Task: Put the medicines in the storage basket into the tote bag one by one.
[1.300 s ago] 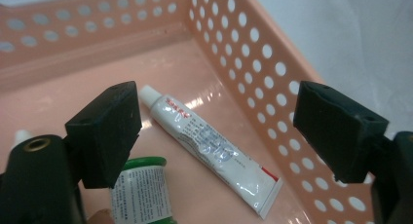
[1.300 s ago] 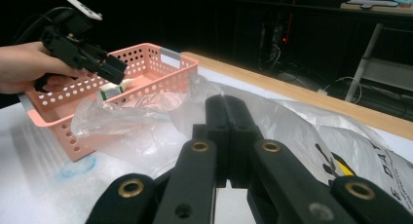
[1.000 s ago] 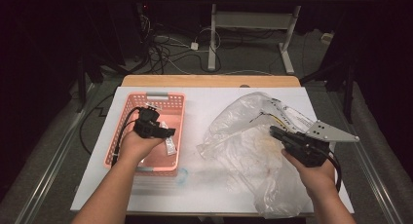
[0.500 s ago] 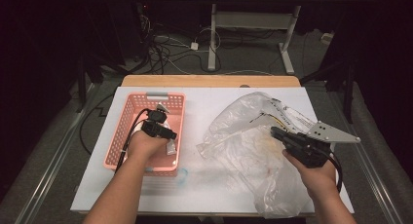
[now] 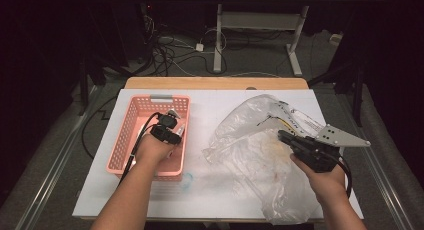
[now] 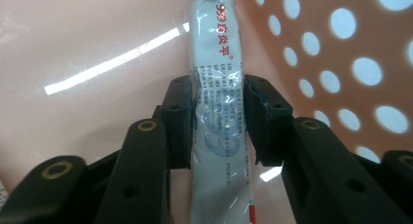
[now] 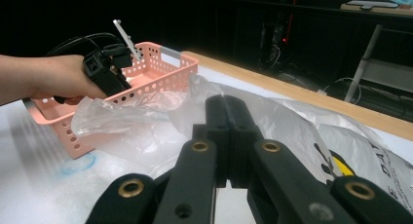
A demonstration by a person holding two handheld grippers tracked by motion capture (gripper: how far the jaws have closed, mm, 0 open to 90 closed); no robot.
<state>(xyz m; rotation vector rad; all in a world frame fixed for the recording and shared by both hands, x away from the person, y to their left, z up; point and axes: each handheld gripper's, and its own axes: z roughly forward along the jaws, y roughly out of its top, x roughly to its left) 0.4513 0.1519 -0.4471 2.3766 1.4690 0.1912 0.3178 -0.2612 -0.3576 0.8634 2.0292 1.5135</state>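
Note:
A white ointment tube (image 6: 217, 63) with red print is clamped between the jaws of my left gripper (image 6: 219, 124), which is shut on it. That gripper (image 5: 172, 132) sits low inside the pink perforated basket (image 5: 122, 140), by its right wall, with the tube close over the basket floor (image 6: 87, 48). My right gripper (image 5: 285, 136) rests on a large crumpled clear plastic bag (image 5: 250, 155) at the right of the table. Its jaws (image 7: 225, 107) are pressed together, apparently pinching the thin film of the bag (image 7: 297, 131).
The white table top (image 5: 210, 105) has a wooden strip along its far edge. A faint blue ring mark (image 5: 186, 179) lies in front of the basket. Cables and desk legs stand on the dark floor beyond.
My left gripper has moved a little to the right and down into the basket with the tube in it. The right gripper and the bag have stayed put.

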